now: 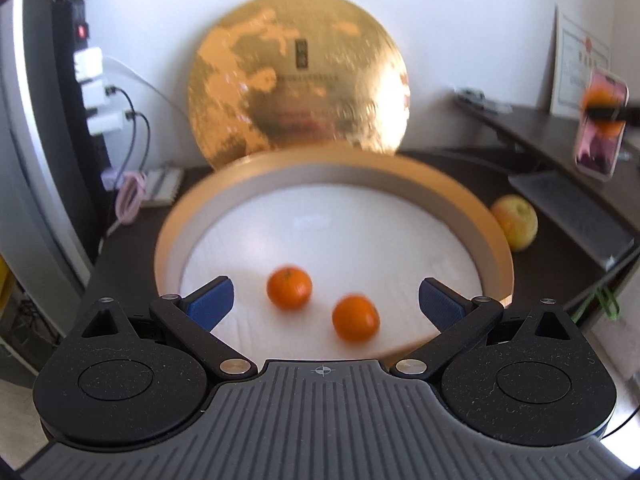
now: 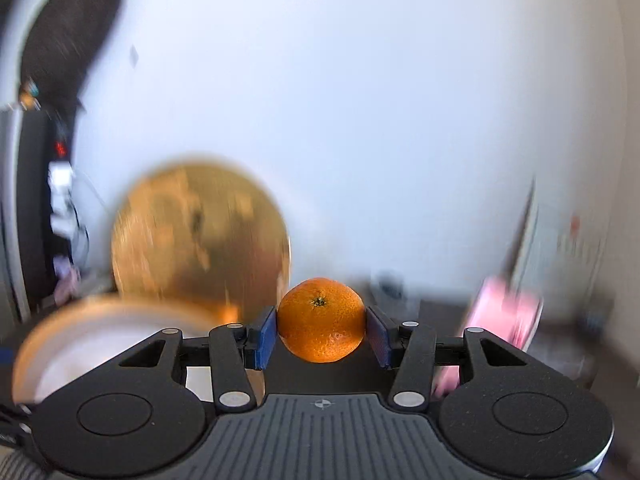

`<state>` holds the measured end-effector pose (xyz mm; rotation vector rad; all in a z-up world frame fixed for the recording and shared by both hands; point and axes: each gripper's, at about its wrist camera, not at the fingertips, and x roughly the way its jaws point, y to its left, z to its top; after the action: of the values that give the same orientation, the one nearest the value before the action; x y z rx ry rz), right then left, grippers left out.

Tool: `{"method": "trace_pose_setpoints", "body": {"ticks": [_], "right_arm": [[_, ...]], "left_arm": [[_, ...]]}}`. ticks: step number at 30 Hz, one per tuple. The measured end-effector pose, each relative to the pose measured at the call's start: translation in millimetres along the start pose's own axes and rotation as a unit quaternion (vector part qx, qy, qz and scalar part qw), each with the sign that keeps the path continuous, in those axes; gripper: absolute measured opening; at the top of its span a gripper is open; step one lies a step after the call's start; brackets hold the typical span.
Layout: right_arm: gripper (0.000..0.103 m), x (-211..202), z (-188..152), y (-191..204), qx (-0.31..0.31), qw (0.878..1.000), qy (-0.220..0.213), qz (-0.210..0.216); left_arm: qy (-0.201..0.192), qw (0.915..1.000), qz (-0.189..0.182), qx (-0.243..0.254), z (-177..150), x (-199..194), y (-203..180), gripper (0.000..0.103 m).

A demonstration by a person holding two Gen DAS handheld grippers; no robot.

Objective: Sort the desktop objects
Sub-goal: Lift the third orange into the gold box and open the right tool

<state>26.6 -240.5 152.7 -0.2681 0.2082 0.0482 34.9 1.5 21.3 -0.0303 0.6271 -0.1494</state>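
Observation:
My right gripper (image 2: 322,330) is shut on a mandarin (image 2: 321,319), held up in the air with its blue pads (image 2: 267,336) pressed on both sides. From the left wrist view that same held mandarin (image 1: 601,98) shows blurred at the far right. My left gripper (image 1: 326,302) hangs open over the round gold-rimmed box (image 1: 496,236), nothing between its fingers. Two mandarins lie on the box's white lining: one (image 1: 289,287) nearer the middle, the other (image 1: 355,318) closer to the front. A yellow-red apple (image 1: 515,221) sits on the desk just right of the box.
The box's gold lid (image 1: 298,92) leans upright against the white wall behind it. A phone in a pink case (image 1: 600,136) stands at the right beside a framed certificate (image 1: 580,62). A laptop (image 1: 576,216) lies right of the apple. Power strip and cables (image 1: 94,88) hang at the left.

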Motion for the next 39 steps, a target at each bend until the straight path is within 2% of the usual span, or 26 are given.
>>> {"method": "trace_pose_setpoints", "body": {"ticks": [3,6,11,15,19,22,26,29,33,39], "right_arm": [[0.048,-21.0,32.8,4.6,0.003,0.998,-0.053,0.016],[0.048,-27.5,49.2,10.1,0.023,0.995,-0.075,0.057],[0.049,-13.6,43.0,32.6,0.031,0.991,-0.057,0.119],[0.049,14.3,24.5,51.6,0.037,0.988,-0.016,0.149],[0.049,50.3,-9.5,77.3,0.041,0.982,0.049,0.176],[0.049,80.7,-40.2,95.6,0.044,0.974,0.113,0.194],[0.049,118.6,-77.7,117.7,0.043,0.961,0.187,0.201],[0.049,140.1,-97.5,131.6,0.045,0.951,0.227,0.207],[0.049,158.6,-115.2,143.8,0.043,0.94,0.267,0.208],[0.049,180.3,-126.2,161.2,0.038,0.929,0.3,0.213]], "left_arm": [[-0.024,0.9992,-0.008,-0.031,14.8,-13.1,15.6,0.101],[-0.066,0.9964,0.023,-0.048,27.0,-36.2,37.2,0.102],[-0.118,0.9874,0.076,-0.074,32.2,-82.9,83.1,0.103],[-0.13,0.9817,0.121,-0.068,30.9,-101.2,104.3,0.103],[-0.081,0.9853,0.142,-0.049,19.9,-78.3,106.3,0.103],[-0.032,0.9894,0.135,-0.043,5.0,-51.7,101.9,0.103],[0.012,0.9921,0.12,-0.035,-13.3,-26.4,93.1,0.103],[0.03,0.992,0.118,-0.036,-20.7,-14.3,90.5,0.103],[0.041,0.9882,0.141,-0.046,-22.2,-4.8,95.1,0.103],[0.062,0.9833,0.147,-0.088,-18.7,5.4,115.5,0.103]]}}
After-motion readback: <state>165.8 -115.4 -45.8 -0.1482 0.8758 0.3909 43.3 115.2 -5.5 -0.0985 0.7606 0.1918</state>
